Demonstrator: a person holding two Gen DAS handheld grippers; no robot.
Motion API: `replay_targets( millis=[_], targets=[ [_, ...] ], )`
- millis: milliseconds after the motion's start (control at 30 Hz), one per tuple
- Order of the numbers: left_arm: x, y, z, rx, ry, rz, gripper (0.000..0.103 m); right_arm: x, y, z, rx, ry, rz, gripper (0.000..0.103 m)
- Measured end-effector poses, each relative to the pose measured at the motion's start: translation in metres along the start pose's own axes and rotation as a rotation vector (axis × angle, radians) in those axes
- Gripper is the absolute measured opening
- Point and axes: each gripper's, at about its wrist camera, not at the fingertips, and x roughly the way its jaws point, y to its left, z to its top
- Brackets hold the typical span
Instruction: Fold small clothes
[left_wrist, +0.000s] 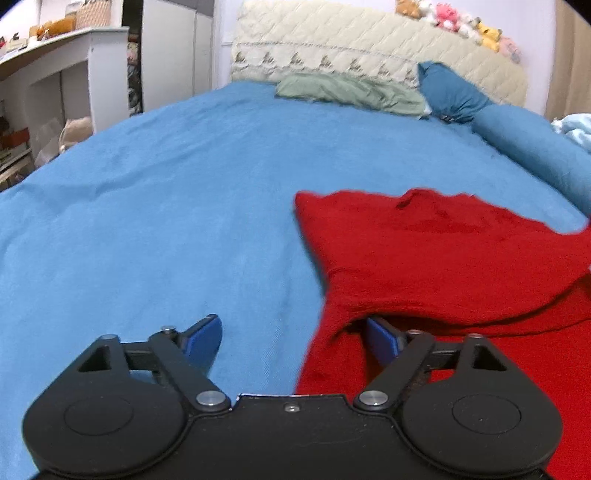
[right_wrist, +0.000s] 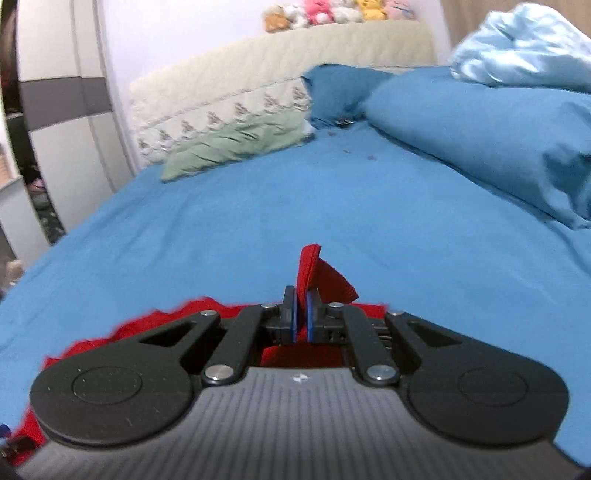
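A red knitted garment (left_wrist: 436, 251) lies on the blue bed sheet (left_wrist: 147, 221), at the right of the left wrist view, with one part folded over another. My left gripper (left_wrist: 291, 332) is open; its right finger sits under the garment's edge and its left finger (left_wrist: 207, 336) rests over bare sheet. In the right wrist view my right gripper (right_wrist: 301, 314) is shut on a corner of the red garment (right_wrist: 317, 273), which sticks up between the blue pads. More red fabric shows below that gripper.
A green folded cloth (left_wrist: 347, 90) and blue pillows (left_wrist: 454, 92) lie by the quilted headboard (left_wrist: 369, 44). A long blue bolster (right_wrist: 498, 140) and a light blue bundle (right_wrist: 524, 48) lie at the right. White shelves (left_wrist: 55, 74) stand at the left beyond the bed.
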Motion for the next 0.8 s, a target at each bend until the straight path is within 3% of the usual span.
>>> replay_targets(
  millis=[167, 267, 300, 333, 367, 400, 433, 567, 633, 700, 800],
  targets=[
    [-0.005, 0.001, -0.002, 0.026, 0.007, 0.007, 0.081, 0.011, -0.026, -0.03, 0.004, 0.084, 0.015, 0.02],
    [-0.02, -0.004, 0.001, 0.049, -0.006, -0.005, 0.081, 0.007, -0.032, -0.04, -0.004, 0.089, 0.009, 0.025],
    [-0.028, -0.007, 0.003, 0.063, -0.028, -0.021, 0.082, 0.001, -0.035, -0.042, 0.002, 0.09, 0.007, 0.034],
    [-0.035, -0.012, 0.006, 0.077, -0.05, -0.042, 0.083, -0.004, -0.032, -0.045, -0.002, 0.087, 0.008, 0.055],
    [-0.041, -0.019, 0.009, 0.093, -0.072, -0.071, 0.084, -0.014, -0.032, -0.046, -0.02, 0.066, 0.016, 0.067],
    [-0.046, -0.025, 0.012, 0.11, -0.09, -0.098, 0.086, -0.023, -0.029, -0.048, -0.052, 0.028, 0.022, 0.086],
    [-0.046, -0.034, 0.015, 0.129, -0.099, -0.126, 0.089, -0.031, -0.026, -0.048, -0.088, -0.01, 0.023, 0.092],
    [-0.023, -0.059, 0.018, 0.158, -0.058, -0.196, 0.089, -0.026, -0.01, -0.045, -0.177, -0.017, 0.099, 0.092],
    [-0.004, -0.063, 0.015, 0.153, -0.013, -0.18, 0.089, -0.009, -0.003, -0.044, -0.183, 0.03, 0.128, 0.092],
    [0.013, -0.058, 0.01, 0.127, 0.044, -0.165, 0.088, 0.011, -0.003, -0.05, -0.181, 0.108, 0.091, 0.092],
    [0.015, -0.055, 0.008, 0.134, 0.039, -0.175, 0.088, 0.026, -0.012, -0.064, -0.15, 0.155, 0.05, 0.092]
  ],
)
